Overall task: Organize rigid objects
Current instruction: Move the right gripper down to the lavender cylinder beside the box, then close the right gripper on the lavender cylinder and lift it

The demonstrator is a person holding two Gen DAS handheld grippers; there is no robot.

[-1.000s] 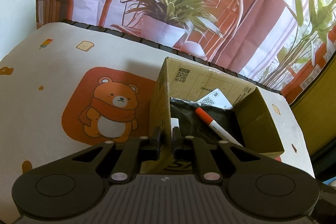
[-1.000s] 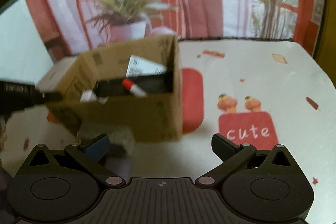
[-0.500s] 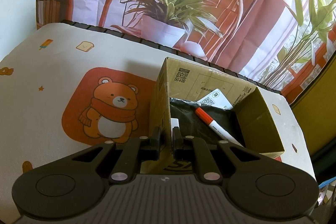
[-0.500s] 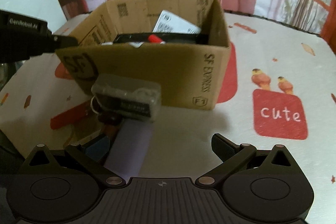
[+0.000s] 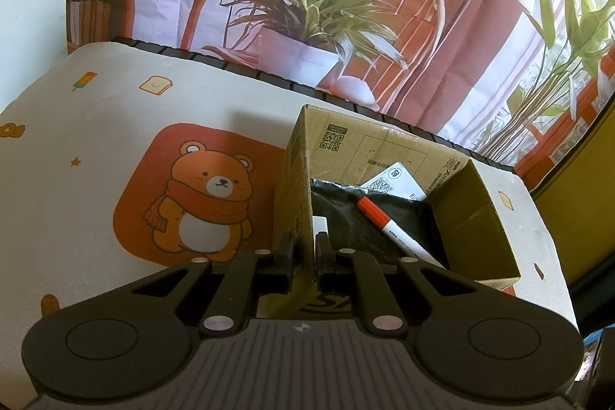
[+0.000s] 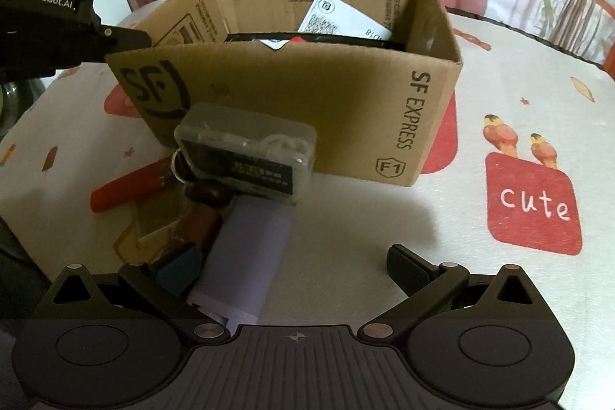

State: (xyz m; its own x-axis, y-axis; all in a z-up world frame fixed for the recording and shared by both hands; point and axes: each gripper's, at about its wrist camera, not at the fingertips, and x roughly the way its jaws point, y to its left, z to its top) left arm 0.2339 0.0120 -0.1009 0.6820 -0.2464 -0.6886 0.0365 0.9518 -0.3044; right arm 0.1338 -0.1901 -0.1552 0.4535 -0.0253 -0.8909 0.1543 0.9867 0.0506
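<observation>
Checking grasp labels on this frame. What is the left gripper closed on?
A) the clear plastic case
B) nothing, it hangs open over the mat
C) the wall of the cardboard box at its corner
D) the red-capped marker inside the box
C: in the left wrist view the left gripper has its fingers pinched on either side of the cardboard box wall, while the marker lies loose inside.

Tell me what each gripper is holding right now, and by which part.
The left gripper is clamped on the cardboard box at the near corner of its upper wall edge. The right gripper is open and holds nothing.
</observation>
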